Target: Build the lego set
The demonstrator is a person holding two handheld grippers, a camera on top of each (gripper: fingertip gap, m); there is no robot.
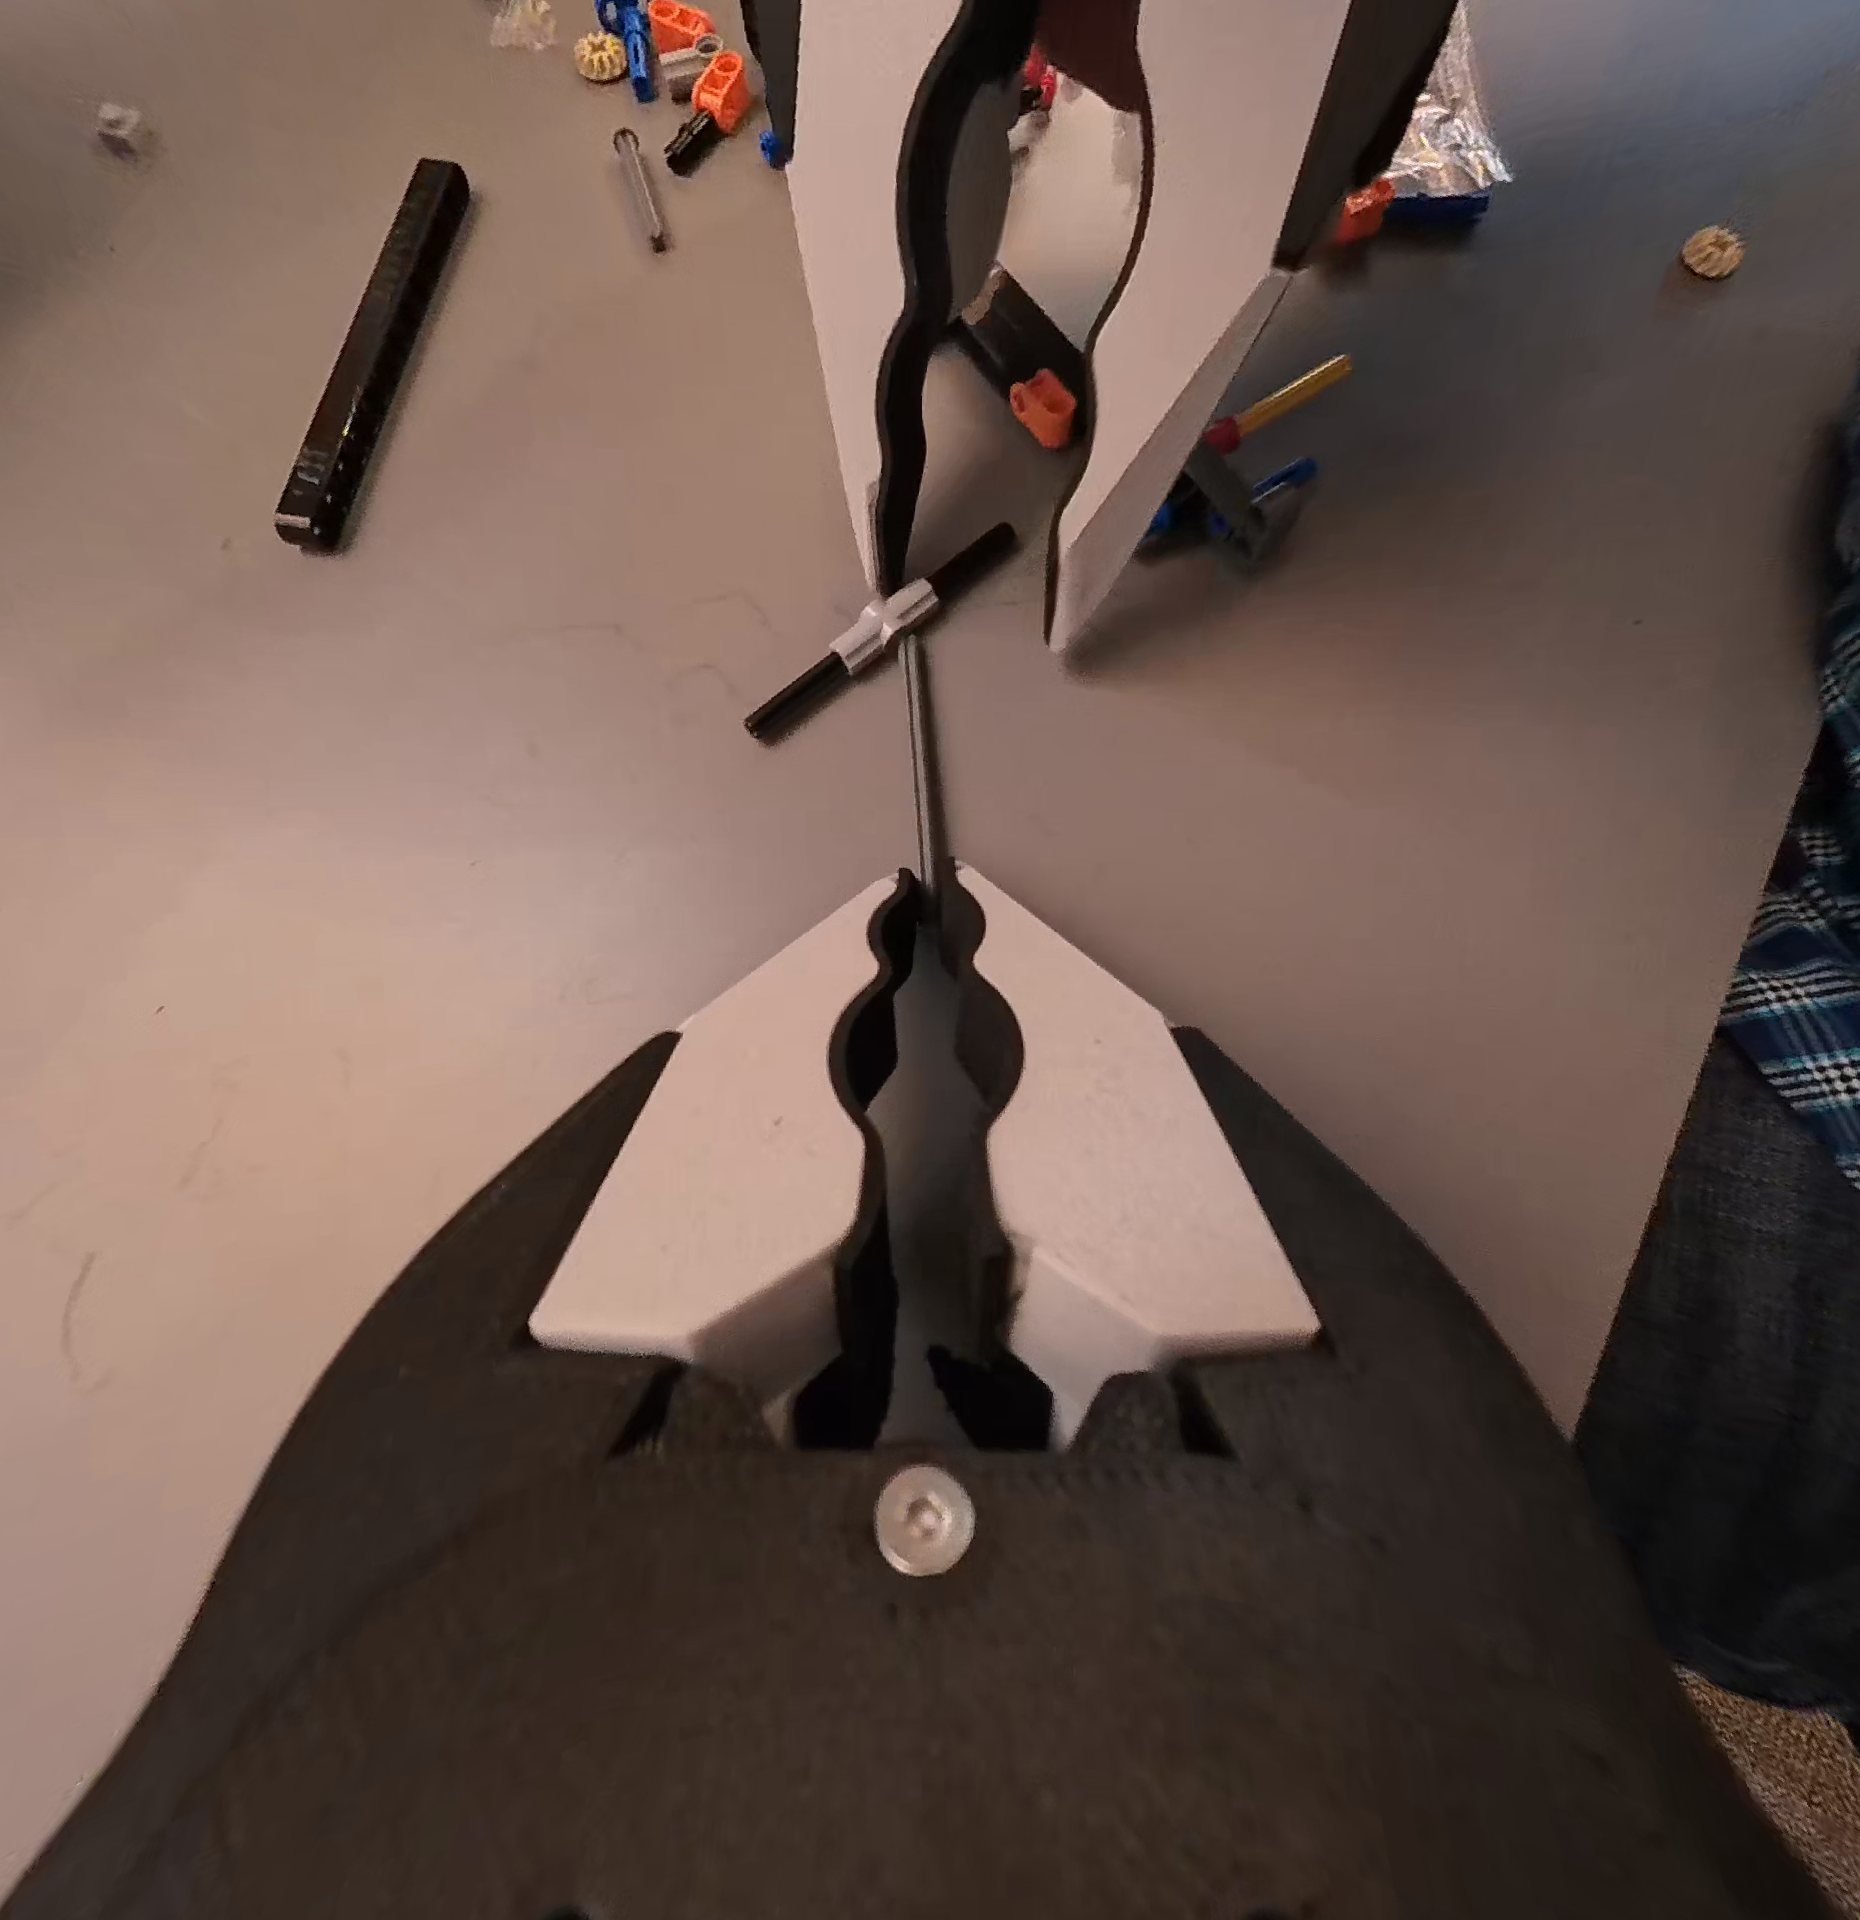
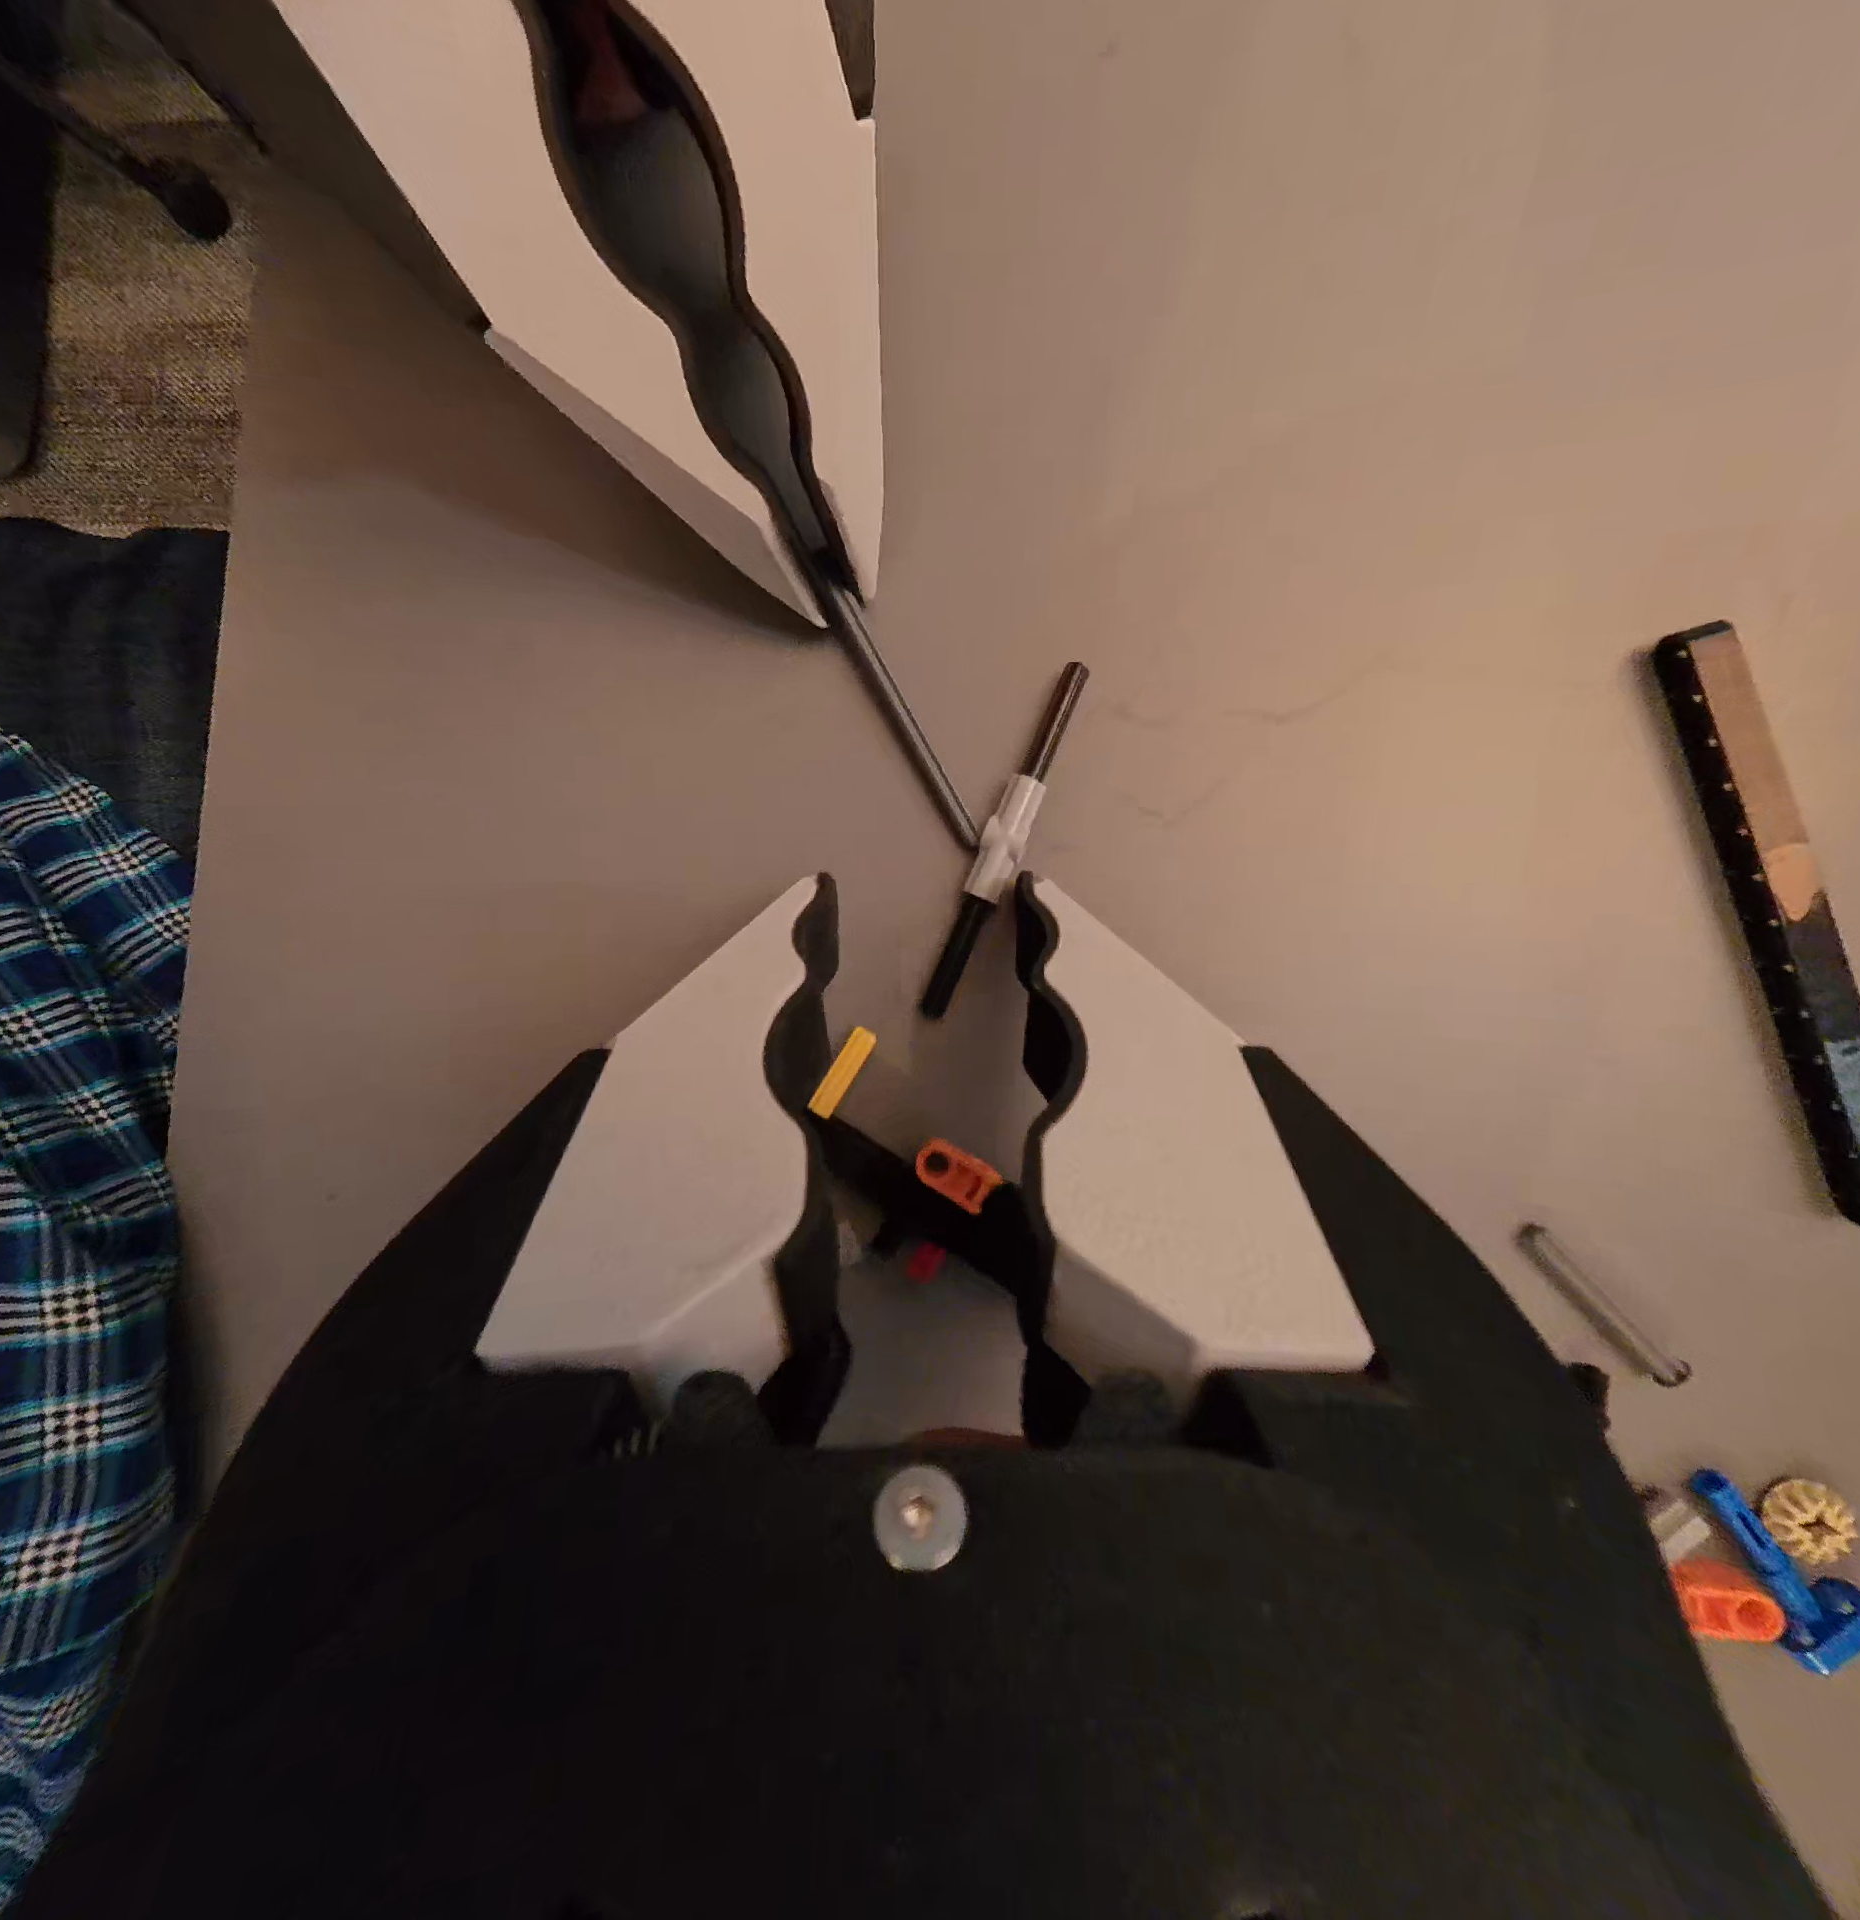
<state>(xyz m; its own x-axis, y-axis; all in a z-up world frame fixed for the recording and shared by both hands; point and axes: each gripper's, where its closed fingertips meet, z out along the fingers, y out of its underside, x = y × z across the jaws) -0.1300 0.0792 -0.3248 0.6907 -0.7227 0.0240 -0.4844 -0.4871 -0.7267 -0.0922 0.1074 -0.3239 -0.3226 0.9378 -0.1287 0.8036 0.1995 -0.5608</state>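
My left hand-held gripper [image 1: 931,883] is clamped on a thin grey axle [image 1: 924,748] whose tip meets the grey connector [image 1: 884,632] on a black axle [image 1: 791,696]. My right hand-held gripper [image 2: 924,883] is apart around that piece. The surface [image 1: 386,883] edge lies close beside a plaid sleeve [image 1: 1840,831].

A smooth, pale grey tabletop [image 1: 1321,935] filled most of both views, marked with faint scuffs and hairline scratches. The light was dim and warm, giving the surface a beige cast in the right wrist view and soft shadows. Beyond the tabletop's edge lay speckled grey-brown carpet [image 2: 147,343]. A dark furniture leg [image 2: 1,312] stood on it in the right wrist view's upper left corner.
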